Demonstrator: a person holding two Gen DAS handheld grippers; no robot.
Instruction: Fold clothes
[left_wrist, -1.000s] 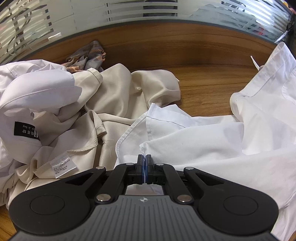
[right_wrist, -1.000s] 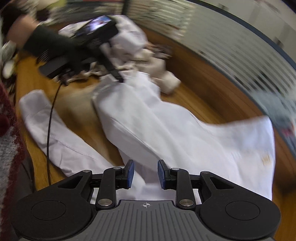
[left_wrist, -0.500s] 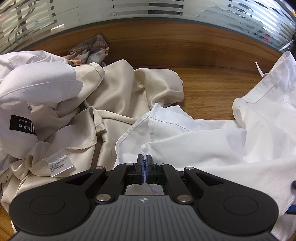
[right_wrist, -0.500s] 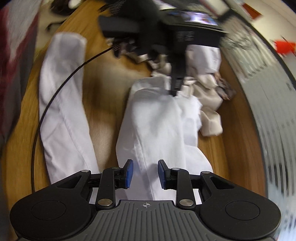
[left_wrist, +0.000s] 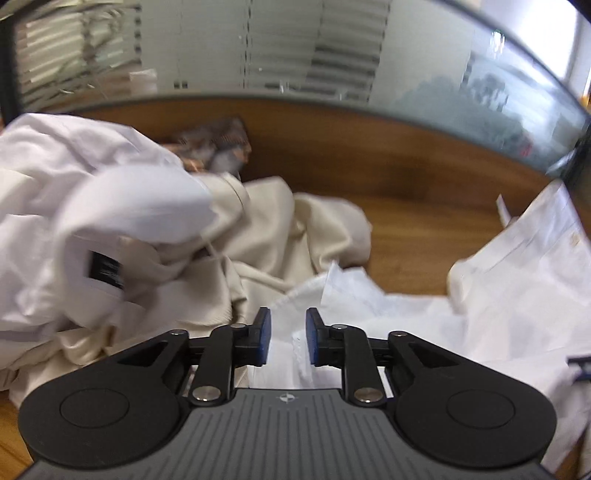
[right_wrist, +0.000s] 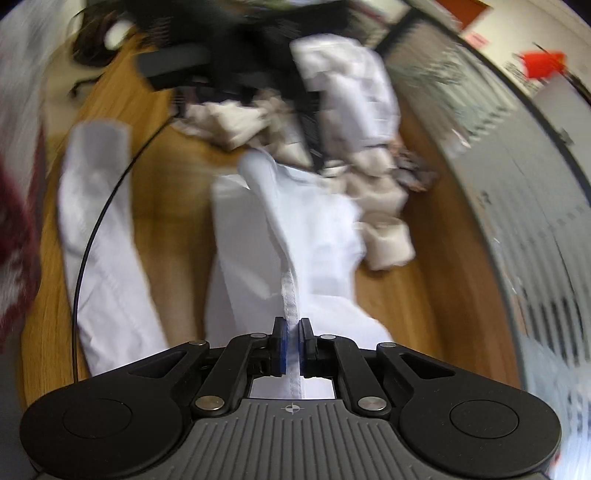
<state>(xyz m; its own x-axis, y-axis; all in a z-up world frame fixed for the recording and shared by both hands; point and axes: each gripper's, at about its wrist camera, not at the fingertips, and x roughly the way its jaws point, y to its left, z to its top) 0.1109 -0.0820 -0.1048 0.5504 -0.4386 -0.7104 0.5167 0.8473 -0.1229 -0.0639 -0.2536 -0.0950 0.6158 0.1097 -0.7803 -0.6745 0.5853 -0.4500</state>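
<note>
The step in hand is a change of grip on the white shirt lying on the counter: the right hand-held gripper is closing on its stitched hem, the left hand-held gripper is opening with nothing pinched (cloth lies below), so next likely comes a steady pull to fold.

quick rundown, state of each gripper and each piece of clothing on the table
left gripper: jaws opening, nothing pinched, white fabric below
right gripper: closing on the white shirt's stitched edge
white shirt: spread long across the table, partly lifted
beige garment: crumpled, unfolded
patterned cloth: bunched behind the pile
</note>
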